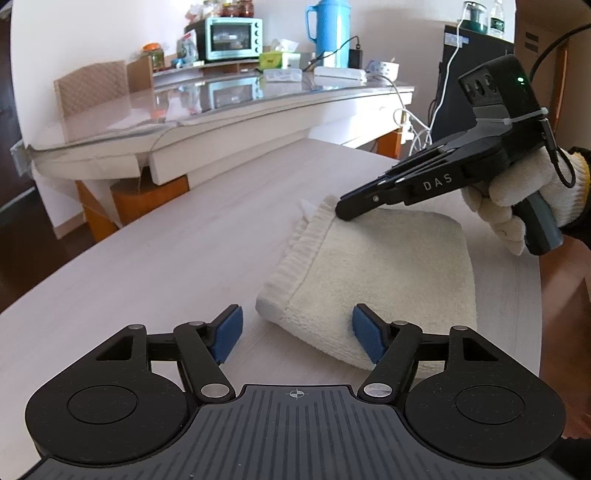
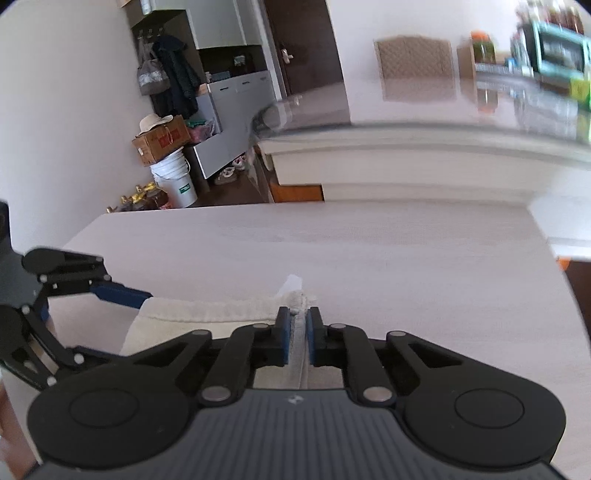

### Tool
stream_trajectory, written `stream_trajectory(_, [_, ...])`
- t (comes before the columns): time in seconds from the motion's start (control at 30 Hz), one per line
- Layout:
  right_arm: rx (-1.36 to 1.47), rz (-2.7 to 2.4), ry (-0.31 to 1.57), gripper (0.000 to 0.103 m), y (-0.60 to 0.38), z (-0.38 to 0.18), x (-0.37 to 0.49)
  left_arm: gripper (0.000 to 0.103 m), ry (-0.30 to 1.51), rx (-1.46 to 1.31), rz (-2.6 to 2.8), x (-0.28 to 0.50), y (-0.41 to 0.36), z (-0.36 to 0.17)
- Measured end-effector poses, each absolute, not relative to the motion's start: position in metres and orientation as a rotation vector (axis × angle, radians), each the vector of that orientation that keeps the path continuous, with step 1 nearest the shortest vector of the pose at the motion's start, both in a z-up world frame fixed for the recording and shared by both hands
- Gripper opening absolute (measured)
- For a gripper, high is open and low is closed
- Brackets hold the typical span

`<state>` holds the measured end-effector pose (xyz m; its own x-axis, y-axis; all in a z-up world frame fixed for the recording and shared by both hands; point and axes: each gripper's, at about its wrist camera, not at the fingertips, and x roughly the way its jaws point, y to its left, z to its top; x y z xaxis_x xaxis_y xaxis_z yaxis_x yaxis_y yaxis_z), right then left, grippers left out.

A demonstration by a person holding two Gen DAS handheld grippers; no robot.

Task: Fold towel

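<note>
A cream towel (image 1: 384,280) lies folded on the pale wooden table (image 1: 166,251). My left gripper (image 1: 297,332) is open, its blue pads either side of the towel's near corner, not closed on it. My right gripper (image 1: 341,212) comes in from the right and is shut on the towel's far ribbed corner. In the right wrist view the right gripper (image 2: 298,334) pinches the towel's edge (image 2: 207,310) between its blue pads, and the open left gripper (image 2: 110,314) shows at the left by the towel's other corner.
A glass-topped table (image 1: 207,110) stands behind with a toaster oven (image 1: 232,37), a blue jug (image 1: 328,33), tissue boxes and cables. A cardboard box (image 2: 162,142) and white bucket (image 2: 175,181) sit on the floor beyond the table's far left edge.
</note>
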<state>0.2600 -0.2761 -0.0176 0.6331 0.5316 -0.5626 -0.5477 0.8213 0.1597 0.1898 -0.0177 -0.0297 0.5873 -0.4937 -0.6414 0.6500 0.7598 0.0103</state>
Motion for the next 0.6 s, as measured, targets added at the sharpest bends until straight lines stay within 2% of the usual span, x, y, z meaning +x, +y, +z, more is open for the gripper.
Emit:
stream_trajectory(0.13, [-0.131,0.692,0.539,0.006,-0.259,-0.003,0.235,0.07,0.643,0.257,-0.651,0.184,-0.007,-0.022])
stream_trajectory(0.33, [-0.102,0.92,0.468,0.006,-0.245,0.009,0.219,0.07,0.613,0.249,-0.589,0.182,0.009,-0.013])
stream_trajectory(0.6, [0.101,1.105,0.418,0.006,-0.262,0.021,0.228,0.071,0.587,0.271,-0.594,0.181,0.007,-0.01])
